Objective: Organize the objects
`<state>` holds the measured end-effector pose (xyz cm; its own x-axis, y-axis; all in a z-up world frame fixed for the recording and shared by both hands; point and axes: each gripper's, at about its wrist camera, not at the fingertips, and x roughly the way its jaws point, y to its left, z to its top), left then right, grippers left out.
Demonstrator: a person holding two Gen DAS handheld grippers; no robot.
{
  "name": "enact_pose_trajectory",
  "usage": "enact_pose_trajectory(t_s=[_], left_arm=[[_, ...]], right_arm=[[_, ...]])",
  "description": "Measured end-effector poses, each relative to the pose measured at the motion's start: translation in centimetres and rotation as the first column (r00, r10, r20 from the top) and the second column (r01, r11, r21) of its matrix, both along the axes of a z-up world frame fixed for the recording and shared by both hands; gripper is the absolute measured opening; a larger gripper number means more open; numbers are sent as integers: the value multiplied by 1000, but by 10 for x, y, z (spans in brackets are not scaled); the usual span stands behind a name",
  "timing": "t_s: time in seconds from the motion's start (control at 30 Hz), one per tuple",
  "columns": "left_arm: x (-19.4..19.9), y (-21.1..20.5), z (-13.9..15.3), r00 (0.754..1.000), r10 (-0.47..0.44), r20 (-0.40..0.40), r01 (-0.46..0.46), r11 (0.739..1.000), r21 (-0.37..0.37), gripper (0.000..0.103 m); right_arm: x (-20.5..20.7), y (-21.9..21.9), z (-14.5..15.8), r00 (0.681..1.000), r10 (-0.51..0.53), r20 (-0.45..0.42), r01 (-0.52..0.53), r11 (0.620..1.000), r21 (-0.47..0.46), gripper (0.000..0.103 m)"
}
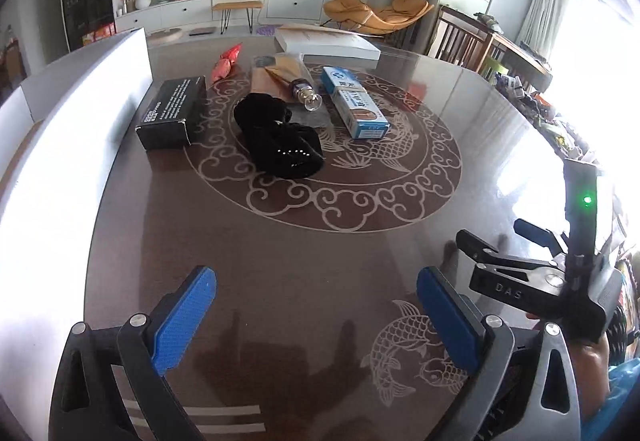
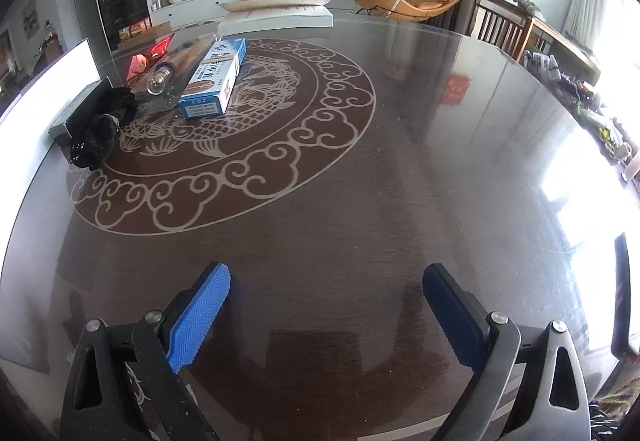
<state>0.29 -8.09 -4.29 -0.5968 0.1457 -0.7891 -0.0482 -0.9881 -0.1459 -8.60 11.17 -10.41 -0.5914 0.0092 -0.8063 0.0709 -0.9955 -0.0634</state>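
On the far-left part of the worktop the clutter sits in one cluster: black box, black cloth bundle just beside it, a glass bulb lying on a clear packet, blue-white carton, red packet behind. A white tray-like box runs along the left edge; probable destination, not certain.

Left gripper: fingers apart, empty, low over bare worktop, well short of the cluster. Right gripper: fingers apart, empty, also over bare surface.

Judgement: nothing grasped yet; step is the first reach. Take the rigid carton or black box first, fingers across the narrow sides. Leave the bulb till later; it may roll and is fragile. Approach low, avoid nudging neighbours.
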Motion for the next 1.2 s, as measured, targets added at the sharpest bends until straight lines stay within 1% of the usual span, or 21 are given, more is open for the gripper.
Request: enact_pose_trajectory(t_s=[0.17,0.3,0.33,0.6,0.73,0.93,1.2], left_arm=[[-8,-3,-21,999,39,15,-39,998,-46,102],[-13,-11,-26,998,57,16,-57,997,-51,102],[-14,-12,-27,998,61,17,-60,997,-54,102],[-20,-20,-42,996,78,40,-75,995,-60,102],[-18,-18,-44,997,74,23,-71,994,-85,102],[-20,-10,-46,998,61,32,-56,986,-154,103],[-21,-9,-47,998,60,30,-55,987,-149,103]], right_arm=[[-3,-8,-3,1000,6,4,-5,1000,-23,98],[-4,-5,-5,1000,-6,17,7,999,-47,100],[-4,-4,-6,1000,-11,21,12,999,-52,103],[-4,-5,-7,1000,-12,20,13,999,-51,103],[-4,-4,-7,1000,-12,20,13,999,-51,103],[-4,-5,-7,1000,-12,20,13,999,-51,103],[-4,-4,-8,1000,-11,20,12,999,-51,103]])
